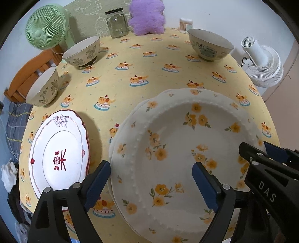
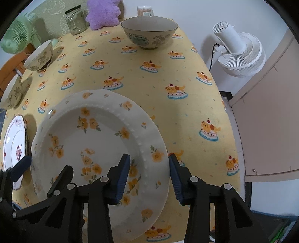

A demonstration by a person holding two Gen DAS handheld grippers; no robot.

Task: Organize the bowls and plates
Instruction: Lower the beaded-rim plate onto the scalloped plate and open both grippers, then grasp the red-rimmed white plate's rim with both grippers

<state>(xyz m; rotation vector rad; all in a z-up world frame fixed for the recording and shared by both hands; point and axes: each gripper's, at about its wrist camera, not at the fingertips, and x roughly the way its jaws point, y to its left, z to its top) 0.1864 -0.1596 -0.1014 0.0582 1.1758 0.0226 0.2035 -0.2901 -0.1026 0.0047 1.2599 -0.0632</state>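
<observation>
A white plate with orange flowers (image 1: 183,149) lies on the yellow tablecloth (image 1: 130,61), on top of another plate whose rim shows at its left edge. My left gripper (image 1: 151,177) is open, its fingers astride the plate's left rim. My right gripper (image 2: 149,177) is open, its fingers astride the same plate's (image 2: 97,142) right rim; it also shows in the left wrist view (image 1: 269,160). A white plate with red trim (image 1: 58,151) lies at the left. Three bowls stand further back: two at the left (image 1: 43,87) (image 1: 82,51), one at the far right (image 1: 210,44).
A green fan (image 1: 46,28), a glass jar (image 1: 116,23), a purple plush cushion (image 1: 146,16) and a cotton swab box (image 1: 185,25) stand along the table's back edge. A white fan (image 2: 237,52) stands off the table to the right. A wooden chair (image 1: 28,74) is at the left.
</observation>
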